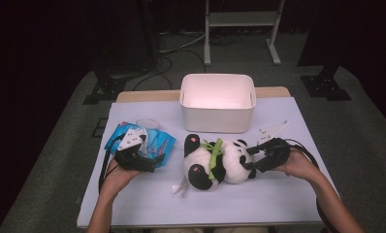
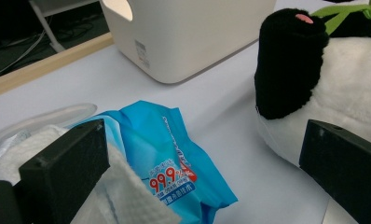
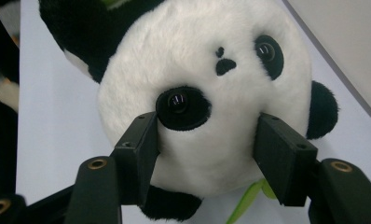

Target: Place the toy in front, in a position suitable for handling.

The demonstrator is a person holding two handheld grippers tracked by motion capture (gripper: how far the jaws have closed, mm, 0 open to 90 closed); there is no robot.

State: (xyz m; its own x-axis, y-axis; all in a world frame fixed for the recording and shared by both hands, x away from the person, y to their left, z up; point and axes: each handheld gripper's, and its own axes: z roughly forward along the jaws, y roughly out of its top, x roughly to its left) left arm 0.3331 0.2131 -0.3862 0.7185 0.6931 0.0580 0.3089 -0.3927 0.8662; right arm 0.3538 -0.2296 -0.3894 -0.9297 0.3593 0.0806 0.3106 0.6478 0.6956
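Note:
A black-and-white panda plush (image 1: pixel 215 162) with a green ribbon lies on its back in the middle of the table. In the high view my right gripper (image 1: pixel 258 156) is at its head. In the right gripper view, the jaws of my right gripper (image 3: pixel 207 144) press into both sides of the panda's face (image 3: pixel 211 56). A crumpled blue wet-wipes pack (image 1: pixel 154 141) lies at the left. My left gripper (image 1: pixel 135 154) rests over it. The left gripper view shows my left gripper (image 2: pixel 200 144) with jaws wide apart over the pack (image 2: pixel 160 140). A white wipe (image 2: pixel 123 186) lies by the left jaw.
A white bin (image 1: pixel 217 102) stands behind the panda at the table's back. It also shows close ahead in the left gripper view (image 2: pixel 188 37). A clear plastic lid (image 1: pixel 147 122) lies behind the pack. The plush's white tag (image 1: pixel 180 188) trails toward the front edge.

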